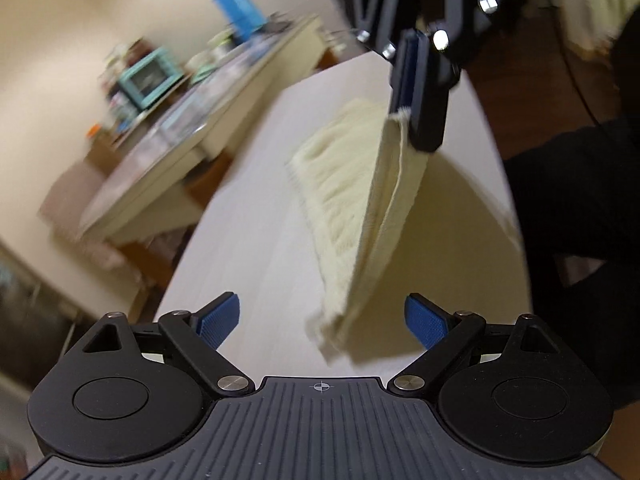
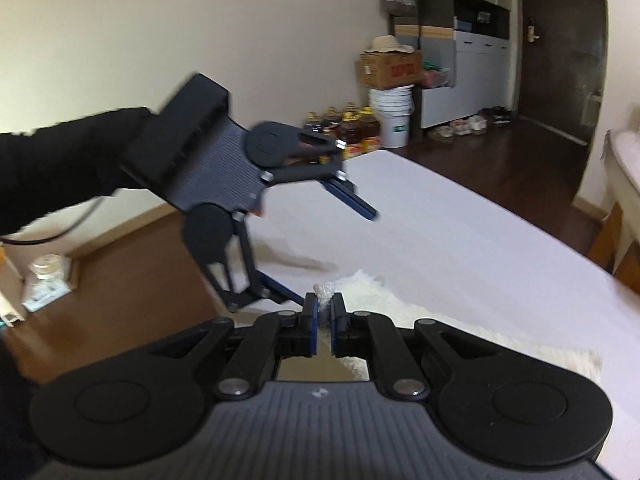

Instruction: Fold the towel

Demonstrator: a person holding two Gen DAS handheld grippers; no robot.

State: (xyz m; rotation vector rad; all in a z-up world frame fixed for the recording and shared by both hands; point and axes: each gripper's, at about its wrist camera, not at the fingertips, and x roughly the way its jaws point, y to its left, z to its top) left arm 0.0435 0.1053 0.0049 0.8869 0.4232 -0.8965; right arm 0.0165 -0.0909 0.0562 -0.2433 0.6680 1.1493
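Note:
A cream towel [image 1: 360,208] lies partly on the white table [image 1: 256,216], with one corner lifted into the air. My right gripper [image 1: 416,120] is shut on that corner and holds it up; in the right wrist view the towel [image 2: 384,300] shows just past its closed fingertips [image 2: 325,316]. My left gripper [image 1: 322,316] is open and empty, with the towel's hanging lower edge just in front of its blue pads [image 1: 222,316]. It also shows in the right wrist view [image 2: 336,256], open, above the table's near-left corner.
A cluttered counter [image 1: 168,120] with a blue bottle and a teal appliance stands left of the table. Oil bottles [image 2: 352,128], a white bucket and a cardboard box stand on the floor beyond the table [image 2: 460,240]. The table edge is close on the right.

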